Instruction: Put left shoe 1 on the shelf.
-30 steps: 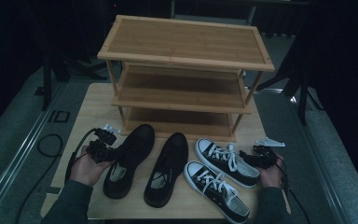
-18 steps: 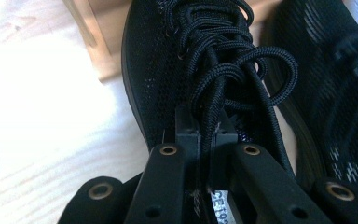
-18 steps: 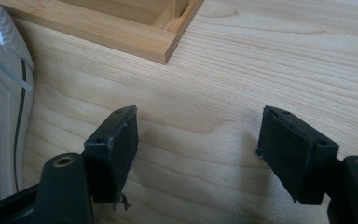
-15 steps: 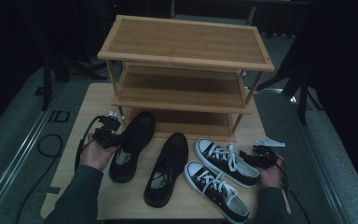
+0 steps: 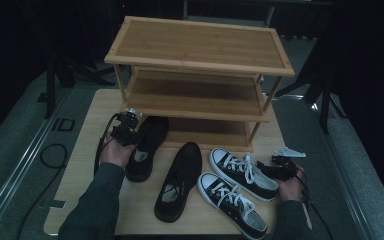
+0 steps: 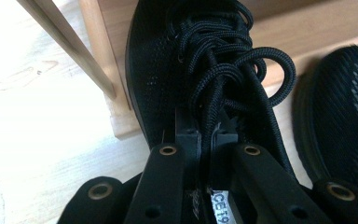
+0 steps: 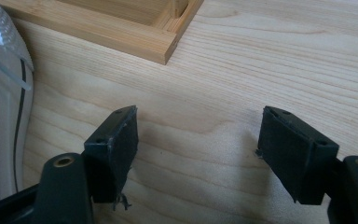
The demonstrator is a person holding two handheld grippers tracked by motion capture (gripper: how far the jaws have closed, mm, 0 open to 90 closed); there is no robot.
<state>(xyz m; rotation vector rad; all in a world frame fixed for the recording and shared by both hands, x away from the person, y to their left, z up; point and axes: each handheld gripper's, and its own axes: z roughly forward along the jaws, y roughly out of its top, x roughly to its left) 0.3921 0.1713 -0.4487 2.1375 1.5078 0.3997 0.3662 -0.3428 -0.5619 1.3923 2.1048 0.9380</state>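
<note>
My left gripper (image 5: 126, 133) is shut on a black lace-up shoe (image 5: 147, 145), pinching its tongue and laces (image 6: 223, 79) between the pads (image 6: 186, 135). The shoe's toe reaches over the front edge of the wooden rack's (image 5: 200, 47) bottom shelf (image 6: 121, 126), beside the left leg. A second black shoe (image 5: 180, 180) lies on the table to its right. Two black-and-white sneakers (image 5: 242, 172) (image 5: 232, 202) lie farther right. My right gripper (image 5: 280, 167) rests by the sneakers, open over bare table wood (image 7: 198, 149) with nothing between its jaws.
The three-shelf wooden rack stands at the back of the light wooden table (image 5: 87, 150). Its front right corner (image 7: 168, 46) is just ahead of my right gripper, and a sneaker's white sole (image 7: 9, 93) is to that gripper's left. Cables trail off both grippers.
My left hand has carried the black shoe forward, from beside the other black shoe to the rack, so its toe now sits over the bottom shelf. The right hand has stayed put.
</note>
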